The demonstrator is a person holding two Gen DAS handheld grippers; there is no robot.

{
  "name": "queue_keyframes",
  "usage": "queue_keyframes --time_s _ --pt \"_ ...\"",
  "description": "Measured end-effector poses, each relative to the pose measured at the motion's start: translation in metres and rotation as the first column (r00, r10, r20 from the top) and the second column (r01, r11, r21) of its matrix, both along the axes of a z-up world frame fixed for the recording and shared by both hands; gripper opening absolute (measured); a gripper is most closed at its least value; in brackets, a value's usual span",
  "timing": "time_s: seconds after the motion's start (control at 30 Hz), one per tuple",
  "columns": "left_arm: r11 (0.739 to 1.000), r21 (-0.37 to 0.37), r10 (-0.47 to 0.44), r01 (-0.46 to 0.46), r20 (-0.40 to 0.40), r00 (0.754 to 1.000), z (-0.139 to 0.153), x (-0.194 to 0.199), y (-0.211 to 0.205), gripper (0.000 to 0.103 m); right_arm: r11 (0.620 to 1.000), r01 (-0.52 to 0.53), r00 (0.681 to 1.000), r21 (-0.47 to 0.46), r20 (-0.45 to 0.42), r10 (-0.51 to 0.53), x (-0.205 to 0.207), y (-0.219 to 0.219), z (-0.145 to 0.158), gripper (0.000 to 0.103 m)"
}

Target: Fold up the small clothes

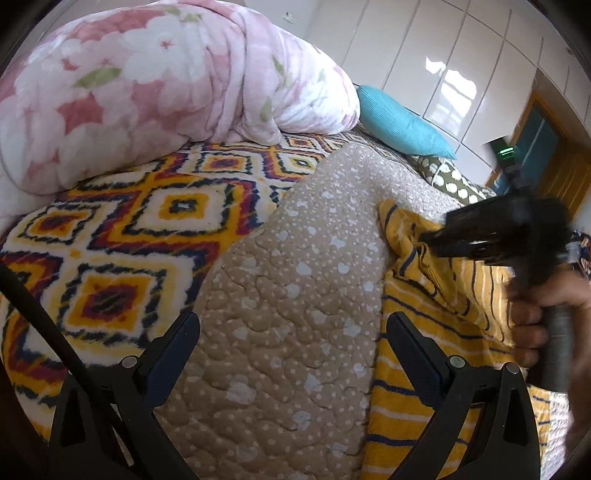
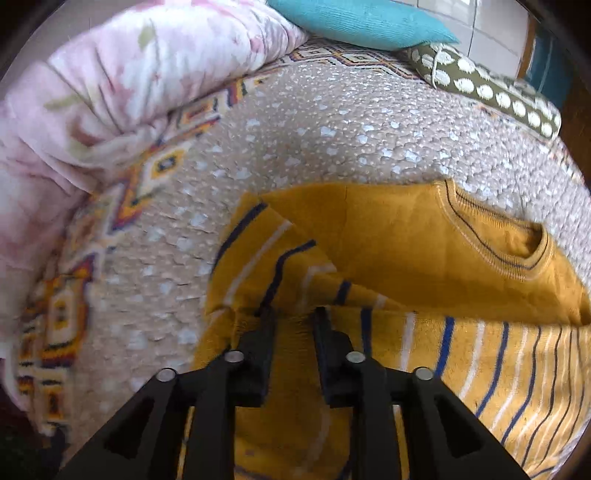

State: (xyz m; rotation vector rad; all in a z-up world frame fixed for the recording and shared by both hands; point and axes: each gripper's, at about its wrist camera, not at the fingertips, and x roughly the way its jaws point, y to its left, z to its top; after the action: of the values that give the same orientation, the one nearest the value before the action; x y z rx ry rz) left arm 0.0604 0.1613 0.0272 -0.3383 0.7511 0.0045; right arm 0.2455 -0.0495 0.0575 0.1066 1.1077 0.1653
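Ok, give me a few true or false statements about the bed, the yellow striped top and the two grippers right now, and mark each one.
1. The left gripper is open over the beige quilt, holding nothing. True.
2. The right gripper pinches a fold of the yellow striped top. True.
3. The top is folded into a neat square. False: it lies partly spread out, neckline showing.
4. The teal pillow lies on the top. False: it lies apart, at the far end of the bed.
5. A pink floral duvet is bunched on the bed. True.
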Motion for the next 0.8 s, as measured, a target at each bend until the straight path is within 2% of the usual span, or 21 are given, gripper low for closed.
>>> queue_keyframes --time_s 0.03,0.17,0.23,0.33,0.4,0.47,0.57,0.6,0.7,0.8 --pt "1.000 0.005 -0.007 0.007 -0.002 1.000 -0.001 0.000 -0.001 0.100 0.999 0.004 1.000 0.048 0.010 -0.005 -0.013 -0.010 0.011 0.040" --pt "0.999 0.004 -0.049 0.049 -0.005 0.999 -0.001 -0.001 -0.008 0.100 0.989 0.009 0.999 0.146 0.036 -0.014 -0.082 -0.059 0.044 0.047" --pt "0.997 0.008 -0.070 0.070 -0.007 0.998 0.000 -0.003 -0.015 0.100 0.989 0.030 0.998 0.143 0.046 -0.037 -0.119 -0.094 0.052 0.055" --pt "0.995 -0.008 -0.104 0.104 0.000 0.995 0.001 -0.009 -0.025 0.099 0.986 0.128 0.990 0.104 0.052 -0.134 -0.185 -0.162 0.052 0.057" --pt "0.989 -0.020 -0.145 0.145 -0.003 0.989 0.001 -0.012 -0.032 0.092 0.974 0.221 0.973 0.043 0.059 -0.223 -0.233 -0.210 0.046 0.057" --pt "0.974 -0.078 -0.214 0.212 -0.017 0.977 0.000 -0.016 -0.038 0.078 0.950 0.307 0.950 0.053 0.043 -0.309 -0.279 -0.253 0.034 0.058" --pt "0.927 -0.279 -0.284 0.251 -0.085 0.955 -0.014 -0.022 -0.039 0.073 0.907 0.386 0.920 0.170 -0.003 -0.391 -0.344 -0.298 -0.002 0.058" --pt "0.919 -0.304 -0.289 0.250 -0.090 0.953 -0.016 -0.025 -0.038 0.072 0.895 0.395 0.915 0.207 -0.008 -0.403 -0.358 -0.306 -0.011 0.058" --pt "0.907 -0.310 -0.331 0.286 -0.101 0.938 -0.014 -0.040 -0.042 0.072 0.850 0.377 0.916 0.368 -0.010 -0.402 -0.385 -0.316 -0.039 0.058" --pt "0.871 -0.385 -0.375 0.304 -0.123 0.919 -0.016 -0.050 -0.040 0.072 0.806 0.327 0.925 0.493 0.005 -0.379 -0.391 -0.303 -0.061 0.059"
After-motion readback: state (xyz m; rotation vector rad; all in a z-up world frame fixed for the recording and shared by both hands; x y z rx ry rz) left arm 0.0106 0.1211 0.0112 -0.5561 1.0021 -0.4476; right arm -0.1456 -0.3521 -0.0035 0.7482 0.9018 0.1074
